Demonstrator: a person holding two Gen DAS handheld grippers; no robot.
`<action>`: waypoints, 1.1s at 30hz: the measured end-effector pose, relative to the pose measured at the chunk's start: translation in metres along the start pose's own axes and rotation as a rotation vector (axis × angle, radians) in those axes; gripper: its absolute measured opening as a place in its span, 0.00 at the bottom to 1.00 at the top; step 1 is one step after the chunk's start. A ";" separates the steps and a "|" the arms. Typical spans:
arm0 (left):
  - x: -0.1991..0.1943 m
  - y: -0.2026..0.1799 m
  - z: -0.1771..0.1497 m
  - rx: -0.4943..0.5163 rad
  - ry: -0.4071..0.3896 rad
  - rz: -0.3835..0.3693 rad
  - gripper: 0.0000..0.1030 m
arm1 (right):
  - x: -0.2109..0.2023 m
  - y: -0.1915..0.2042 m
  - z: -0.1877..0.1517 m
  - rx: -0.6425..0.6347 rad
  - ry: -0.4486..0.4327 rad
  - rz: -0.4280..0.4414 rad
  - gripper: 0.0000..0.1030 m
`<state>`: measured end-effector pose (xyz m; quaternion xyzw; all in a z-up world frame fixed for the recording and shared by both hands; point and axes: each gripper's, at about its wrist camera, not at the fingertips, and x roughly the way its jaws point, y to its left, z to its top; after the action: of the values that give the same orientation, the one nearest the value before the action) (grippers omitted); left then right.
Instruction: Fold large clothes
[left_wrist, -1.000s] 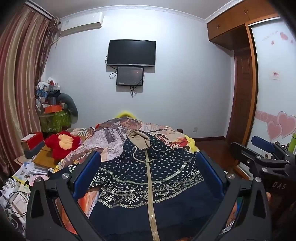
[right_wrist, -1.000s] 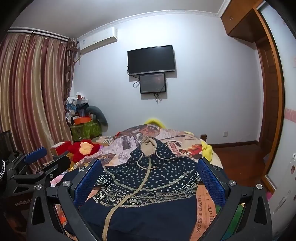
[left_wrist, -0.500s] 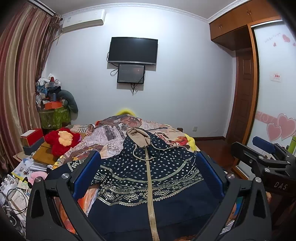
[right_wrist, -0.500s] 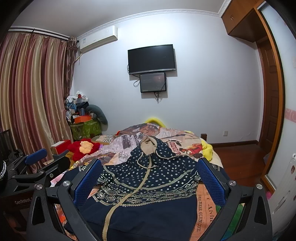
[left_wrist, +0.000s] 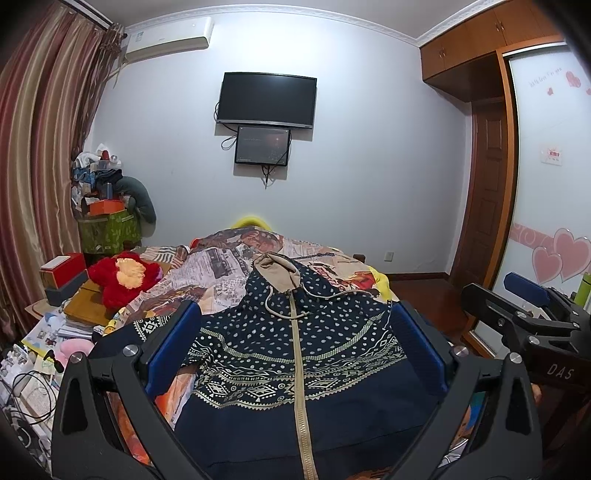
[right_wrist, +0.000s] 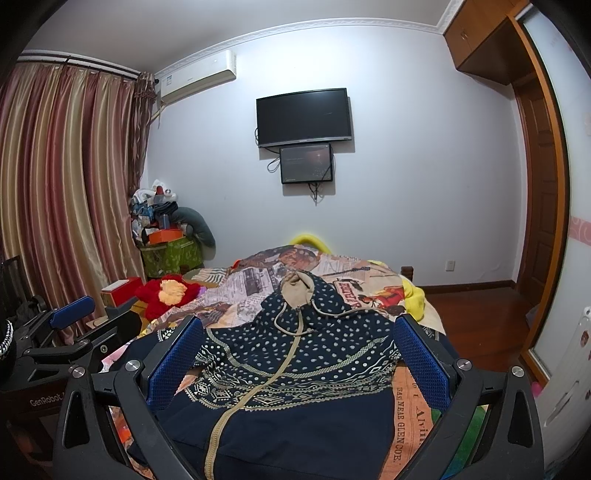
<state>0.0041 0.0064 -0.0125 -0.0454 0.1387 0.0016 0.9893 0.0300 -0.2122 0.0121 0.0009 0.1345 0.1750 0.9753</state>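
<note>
Hooded zip jacket (left_wrist: 295, 354) lies spread on the bed (left_wrist: 229, 266), both the left gripper (left_wrist: 295, 347) and right gripper (right_wrist: 299, 354) wide open and empty, so loose drawstrings risk snagging a pinch.

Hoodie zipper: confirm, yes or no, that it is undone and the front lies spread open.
No. The zipper runs closed up the front of the hoodie lying flat on the bed.

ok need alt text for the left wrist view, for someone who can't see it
A navy hooded jacket with white dots and a tan zipper lies spread flat on a bed, framed by the open, empty left gripper. The right gripper shows at the right edge; a red plush toy sits left, and a dark TV hangs on the wall.
</note>
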 end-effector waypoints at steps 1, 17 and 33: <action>0.000 0.000 0.000 0.000 0.000 0.000 1.00 | 0.000 0.000 0.000 0.000 0.000 0.000 1.00; 0.000 0.000 0.000 -0.003 0.001 0.001 1.00 | -0.003 0.002 -0.001 -0.002 0.002 0.001 1.00; 0.002 0.004 -0.002 -0.014 0.001 0.003 1.00 | -0.004 0.002 0.000 -0.003 0.002 0.000 1.00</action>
<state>0.0056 0.0104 -0.0149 -0.0523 0.1392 0.0038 0.9889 0.0260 -0.2117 0.0127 -0.0008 0.1350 0.1752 0.9752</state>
